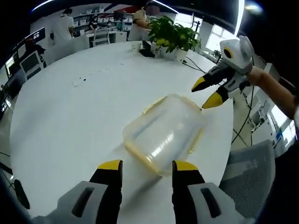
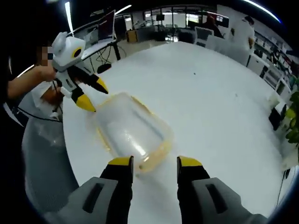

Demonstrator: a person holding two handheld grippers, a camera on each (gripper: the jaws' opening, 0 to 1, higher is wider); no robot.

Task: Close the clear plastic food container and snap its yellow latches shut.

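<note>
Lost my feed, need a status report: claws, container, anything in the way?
Both claws open, left claw and right claw, either side of the container. Clear food container on white table, ungripped. Nothing blocking.

Left tool (image 1: pixel 147 170): grey moulded body, black jaws capped in yellow. Right tool (image 2: pixel 155 165): same grey housing, yellow-tipped black jaws, white rounded head with a yellow ring behind.

Left gripper (image 1: pixel 142 167) and right gripper (image 2: pixel 154 163), jaws apart.
</note>
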